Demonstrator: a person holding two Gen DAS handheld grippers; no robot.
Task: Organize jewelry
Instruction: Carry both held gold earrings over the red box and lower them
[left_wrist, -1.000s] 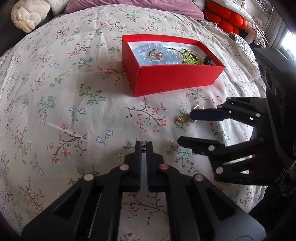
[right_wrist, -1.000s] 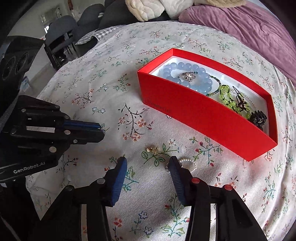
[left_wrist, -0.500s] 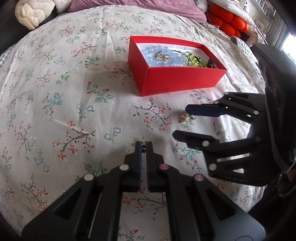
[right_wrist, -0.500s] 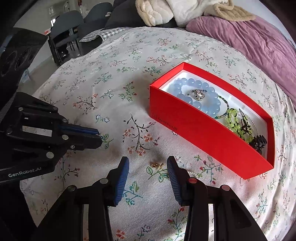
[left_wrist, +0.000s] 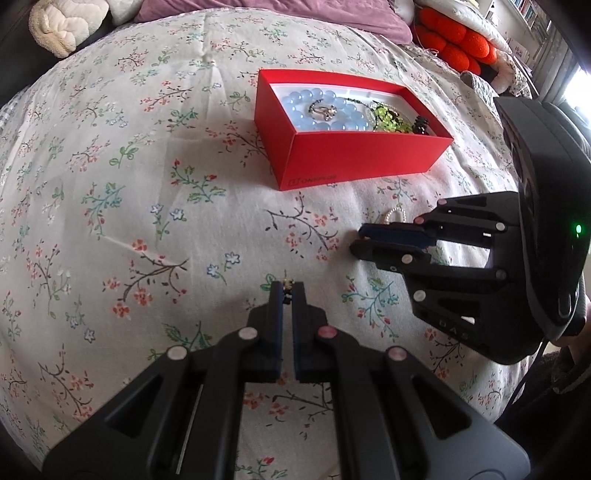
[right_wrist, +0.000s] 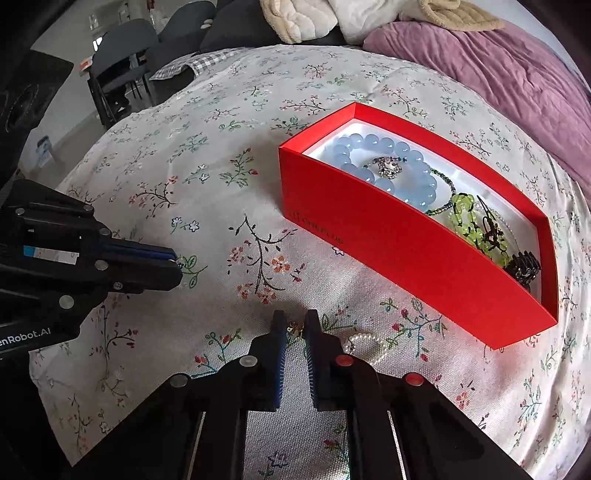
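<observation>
My left gripper (left_wrist: 287, 291) is shut on a tiny gold stud (left_wrist: 287, 285), held just above the floral bedspread; the right wrist view shows it at the left (right_wrist: 176, 264). My right gripper (right_wrist: 295, 325) has its jaws closing on a small gold earring (right_wrist: 295, 328) pinched between the tips on the cloth; it shows at the right (left_wrist: 360, 242) in the left wrist view. A small pearl loop (right_wrist: 364, 343) lies just right of that gripper. The red box (right_wrist: 406, 254) beyond holds a blue bead bracelet (right_wrist: 384, 162), green beads and dark pieces.
The floral bedspread (left_wrist: 147, 184) covers the whole surface. A purple blanket (right_wrist: 498, 85) and cream cushions lie at the far end, and orange cushions (left_wrist: 458, 44) sit at the far right. Dark chairs (right_wrist: 122, 55) stand beyond the bed's left edge.
My right gripper's jaws have come together around the gold earring, which lay between them before. The left gripper has stayed shut and still.
</observation>
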